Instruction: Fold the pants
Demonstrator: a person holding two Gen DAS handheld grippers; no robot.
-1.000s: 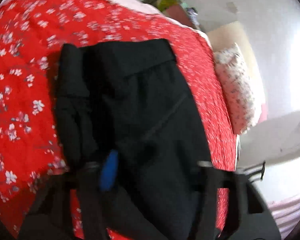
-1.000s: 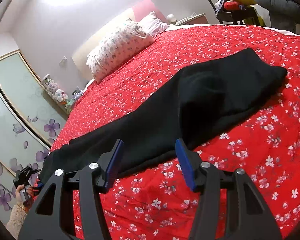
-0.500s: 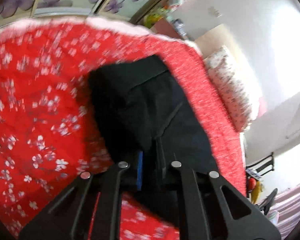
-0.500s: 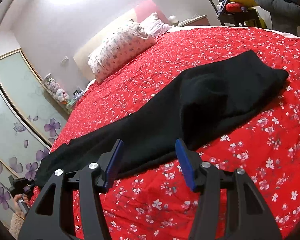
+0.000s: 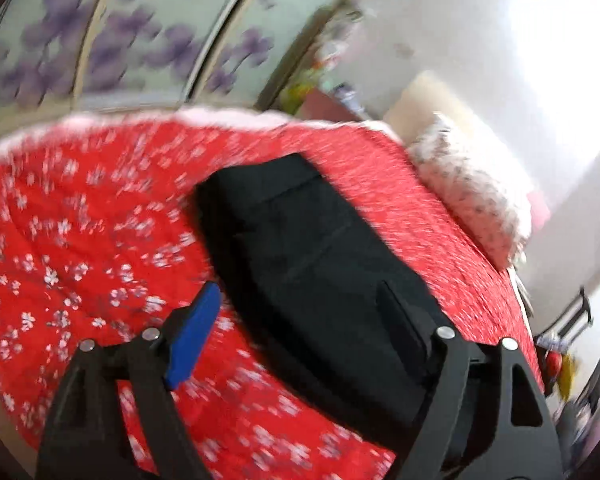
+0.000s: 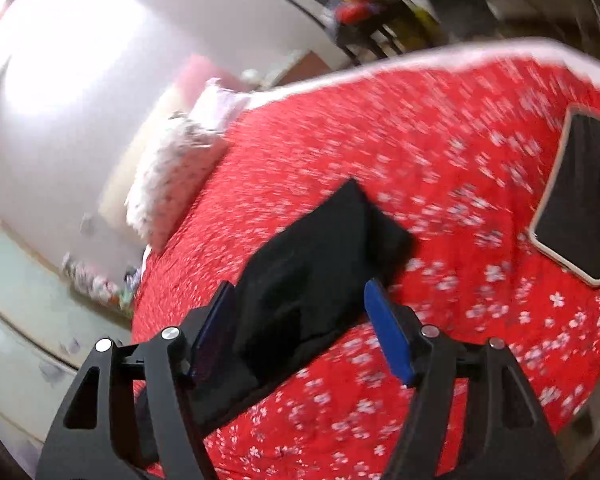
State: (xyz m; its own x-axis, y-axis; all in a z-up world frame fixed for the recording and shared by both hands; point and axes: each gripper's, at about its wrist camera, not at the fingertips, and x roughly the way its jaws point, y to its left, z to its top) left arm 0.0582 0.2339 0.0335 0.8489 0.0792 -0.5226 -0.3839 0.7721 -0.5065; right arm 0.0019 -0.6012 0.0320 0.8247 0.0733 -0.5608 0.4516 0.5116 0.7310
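No brand, label or readable writing can be made out in either view, and both views are blurred. The black pants (image 5: 320,264) are laid on the bed, on a red bedspread (image 5: 80,240) printed with small white flowers. In the left wrist view the pants are seen as a long dark band with a straight end toward the far edge of the bed, and the left tool (image 5: 300,312) is held released above them, its fingers spread wide; the blue pad (image 5: 192,336) stands over the red cloth beside the pants, while the other finger is over the black cloth. Nothing is grasped by it. In the right wrist view another end of the pants (image 6: 320,256) is seen between the spread fingers of the right tool (image 6: 300,312), which is also released; whether the pads touch the cloth cannot be told. Only this view shows a phone (image 6: 576,196) with a dark screen, lying on the bedspread well apart from the pants, near the bed's edge. A flowered pillow (image 5: 472,196) lies at the head of the bed in both views. Only the left view shows the wardrobe doors (image 5: 120,40) with purple flowers beyond the bed's pale edge. Open red cloth is left on both sides of the pants.
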